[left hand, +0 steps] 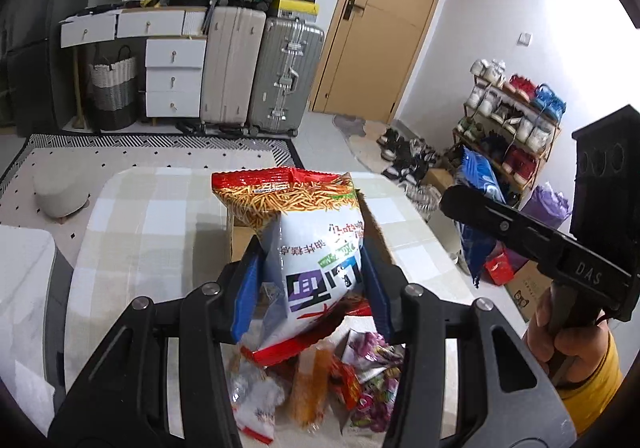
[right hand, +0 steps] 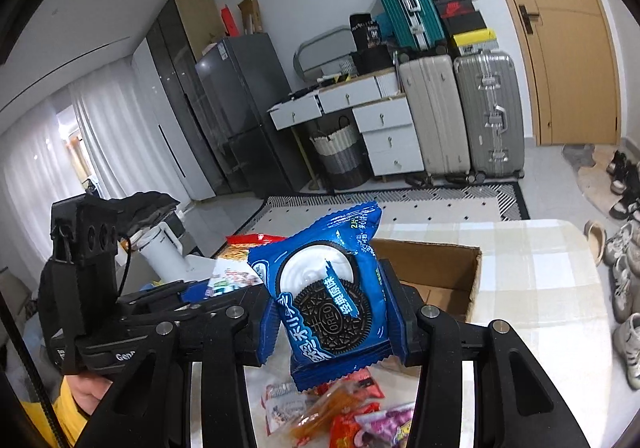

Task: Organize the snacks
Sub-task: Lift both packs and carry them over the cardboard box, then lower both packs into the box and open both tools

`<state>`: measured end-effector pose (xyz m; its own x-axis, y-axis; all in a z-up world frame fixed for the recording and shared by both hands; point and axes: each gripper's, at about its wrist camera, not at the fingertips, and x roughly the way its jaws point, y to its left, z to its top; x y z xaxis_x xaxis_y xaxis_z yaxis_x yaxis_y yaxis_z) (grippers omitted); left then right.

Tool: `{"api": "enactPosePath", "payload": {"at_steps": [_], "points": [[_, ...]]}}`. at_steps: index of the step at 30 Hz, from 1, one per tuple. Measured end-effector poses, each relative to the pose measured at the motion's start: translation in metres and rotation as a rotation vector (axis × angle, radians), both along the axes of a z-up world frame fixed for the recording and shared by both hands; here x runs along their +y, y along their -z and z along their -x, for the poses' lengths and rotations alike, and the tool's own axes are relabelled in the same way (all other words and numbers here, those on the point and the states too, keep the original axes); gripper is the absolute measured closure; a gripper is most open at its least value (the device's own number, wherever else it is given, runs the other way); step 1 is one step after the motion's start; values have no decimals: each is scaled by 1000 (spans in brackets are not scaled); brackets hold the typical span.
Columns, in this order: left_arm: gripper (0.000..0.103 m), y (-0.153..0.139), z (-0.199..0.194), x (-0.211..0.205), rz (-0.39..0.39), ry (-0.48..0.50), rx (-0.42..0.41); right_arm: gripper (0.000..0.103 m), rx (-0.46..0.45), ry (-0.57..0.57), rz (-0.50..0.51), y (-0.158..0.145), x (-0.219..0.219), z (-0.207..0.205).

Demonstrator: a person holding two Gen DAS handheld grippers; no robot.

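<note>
My left gripper [left hand: 310, 288] is shut on a large white and red bag of fried snack sticks [left hand: 312, 244] and holds it upright above the table, in front of the cardboard box [left hand: 240, 236]. My right gripper [right hand: 332, 312] is shut on a blue Oreo packet [right hand: 328, 288] and holds it up beside the open cardboard box [right hand: 440, 276]. The right gripper also shows at the right of the left wrist view [left hand: 472, 208], with the blue packet [left hand: 478, 184] in it. A pile of small snack packets [left hand: 320, 380] lies on the table below both grippers; it also shows in the right wrist view [right hand: 340, 412].
The table has a checked cloth [left hand: 160, 216]. Suitcases [left hand: 264, 68], white drawers [left hand: 174, 76] and a woven basket [left hand: 112, 88] stand at the far wall. A shoe rack [left hand: 516, 128] stands at the right. A white kettle [right hand: 160, 248] sits at the left.
</note>
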<state>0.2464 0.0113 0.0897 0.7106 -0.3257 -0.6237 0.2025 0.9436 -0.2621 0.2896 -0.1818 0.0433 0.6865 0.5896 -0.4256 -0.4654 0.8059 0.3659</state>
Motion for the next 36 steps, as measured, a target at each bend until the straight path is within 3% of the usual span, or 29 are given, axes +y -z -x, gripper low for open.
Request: {"api": "enactPosePath", "payload": {"at_steps": [8,20,29,36], "points": [[59,18,-94,-4,-21,-28,73,58,92,16,19,26,3,-58],[59,88,-213,-19,-51,-22,188,58,184,20,38,78,2,-116],[59,145,-247,-27,-87,-24,241,58,234,2,47,104,7,-135],[59,160,-247,-32,-94,-21,230,58,251,5,59,112,8,-139]]}}
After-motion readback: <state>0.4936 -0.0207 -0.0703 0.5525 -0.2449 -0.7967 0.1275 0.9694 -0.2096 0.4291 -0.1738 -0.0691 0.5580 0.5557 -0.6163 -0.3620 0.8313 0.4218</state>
